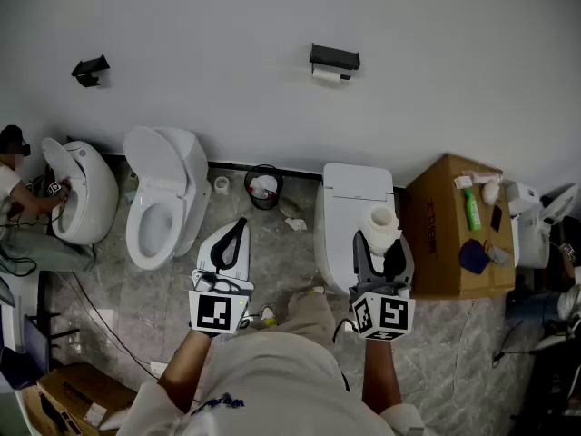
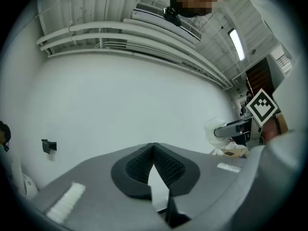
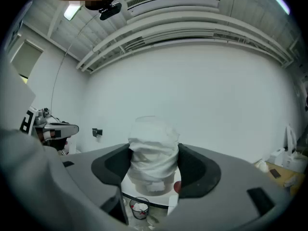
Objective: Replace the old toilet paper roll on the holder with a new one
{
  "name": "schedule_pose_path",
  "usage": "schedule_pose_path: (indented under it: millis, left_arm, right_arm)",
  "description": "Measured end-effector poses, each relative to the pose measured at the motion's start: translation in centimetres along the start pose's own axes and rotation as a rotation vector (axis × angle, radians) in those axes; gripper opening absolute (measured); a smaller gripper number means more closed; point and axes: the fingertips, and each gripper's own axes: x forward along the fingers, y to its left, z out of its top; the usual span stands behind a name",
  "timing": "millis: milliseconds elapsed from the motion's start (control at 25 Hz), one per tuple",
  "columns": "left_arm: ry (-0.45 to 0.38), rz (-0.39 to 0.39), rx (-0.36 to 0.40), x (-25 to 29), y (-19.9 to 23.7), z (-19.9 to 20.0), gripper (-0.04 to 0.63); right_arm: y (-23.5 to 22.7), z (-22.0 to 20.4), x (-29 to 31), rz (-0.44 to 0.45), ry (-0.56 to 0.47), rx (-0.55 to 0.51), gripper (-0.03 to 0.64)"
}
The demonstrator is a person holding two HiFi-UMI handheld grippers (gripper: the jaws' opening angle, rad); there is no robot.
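A black paper holder [image 1: 334, 58] hangs on the white wall, with the old roll [image 1: 327, 75] under it. My right gripper [image 1: 382, 246] is shut on a new white toilet paper roll [image 1: 381, 223], held upright above the closed toilet. In the right gripper view the new roll [image 3: 153, 150] fills the gap and both pads [image 3: 195, 170] press its sides. My left gripper [image 1: 234, 236] is shut with nothing in it, its fingertips [image 2: 154, 149] meeting and aimed at the bare wall. In the left gripper view the right gripper with the new roll [image 2: 214, 129] shows at the right.
A closed white toilet [image 1: 340, 209] stands below the holder, an open toilet [image 1: 163, 198] to its left, then a third toilet [image 1: 86, 189] with a person [image 1: 14, 193] crouched beside it. A small bin [image 1: 263, 187] stands by the wall. A cardboard box [image 1: 445, 234] carries bottles. Another wall holder [image 1: 89, 69] hangs far left.
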Motion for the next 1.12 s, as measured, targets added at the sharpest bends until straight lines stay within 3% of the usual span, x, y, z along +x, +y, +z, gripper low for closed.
schedule_pose_path:
  millis: [520,880,1120]
  left_arm:
    - [0.054,0.065,-0.016,-2.6,0.1,-1.1,0.002]
    - [0.064,0.103,-0.034,-4.2,2.1,-2.0,0.002]
    - [0.134,0.103,-0.037,-4.6,2.6,-4.9,0.002]
  right_arm:
    - [-0.9,-0.8,-2.4,0.003,0.018,0.031,0.296]
    - [1.9,-1.2,-3.8,0.039,0.048,-0.003,0.298]
    - [2.5,-1.8,-4.7,0.030,0.102,-0.018,0.298]
